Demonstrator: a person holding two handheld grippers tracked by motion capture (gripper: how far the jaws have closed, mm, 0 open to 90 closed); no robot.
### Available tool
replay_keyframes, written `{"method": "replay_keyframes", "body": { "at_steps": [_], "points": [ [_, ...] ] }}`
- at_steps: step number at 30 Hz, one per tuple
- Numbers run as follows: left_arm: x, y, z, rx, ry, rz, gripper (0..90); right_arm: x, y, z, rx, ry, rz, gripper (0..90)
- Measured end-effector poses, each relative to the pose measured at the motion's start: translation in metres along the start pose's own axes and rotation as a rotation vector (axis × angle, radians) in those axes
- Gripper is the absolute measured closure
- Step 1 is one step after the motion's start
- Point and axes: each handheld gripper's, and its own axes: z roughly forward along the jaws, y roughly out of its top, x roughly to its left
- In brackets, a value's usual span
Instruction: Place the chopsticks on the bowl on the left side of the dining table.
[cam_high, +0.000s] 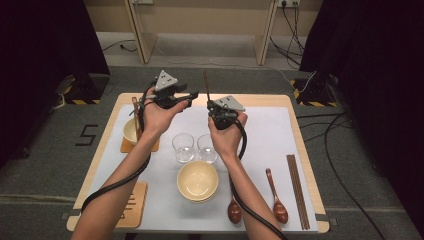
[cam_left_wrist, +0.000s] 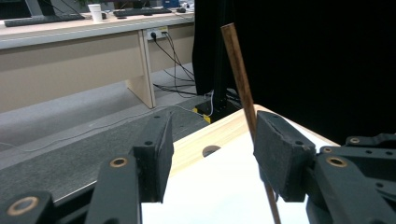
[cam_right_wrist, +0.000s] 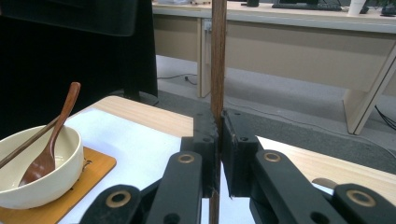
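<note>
1. Chopstick (cam_right_wrist: 218, 56) clamped in right gripper (cam_right_wrist: 219, 154): dark reddish-brown wood.
2. Both grippers black; left gripper (cam_left_wrist: 212, 154) carries a grey plate on top.
3. Bowl (cam_right_wrist: 37, 172) left of right gripper's jaws: cream, with a glossy brown spoon (cam_right_wrist: 49, 144) in it.
4. Coaster (cam_right_wrist: 70, 196) under that bowl: orange-tan.
5. Mat (cam_high: 265, 130) under the grippers: plain white; table (cam_high: 300, 150) edge light wood.
6. Second bowl (cam_high: 197, 181) nearer the person than right gripper: pale yellow-cream.
7. Two glasses (cam_high: 195, 147): clear.
</note>
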Motion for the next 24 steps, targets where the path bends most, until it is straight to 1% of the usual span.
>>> {"method": "replay_keyframes", "body": {
  "at_steps": [11,16,19,22,24],
  "points": [
    [-0.005,0.001,0.012,0.010,-0.018,-0.012,47.5,0.003,0.000,0.001,-0.001,0.006,-0.007,85.0],
    [-0.007,0.001,0.018,0.012,-0.038,-0.022,49.5,0.005,0.000,0.002,-0.001,0.011,-0.013,85.0],
    [-0.007,0.000,0.022,0.016,-0.048,-0.039,52.2,0.007,0.000,0.002,-0.004,0.008,-0.023,85.0],
    [-0.006,-0.002,0.025,0.006,-0.064,-0.069,59.3,0.008,0.000,0.002,-0.002,0.007,-0.034,85.0],
    [-0.006,-0.002,0.027,0.001,-0.073,-0.074,61.8,0.009,0.000,0.002,-0.003,0.009,-0.035,85.0]
  ]
}}
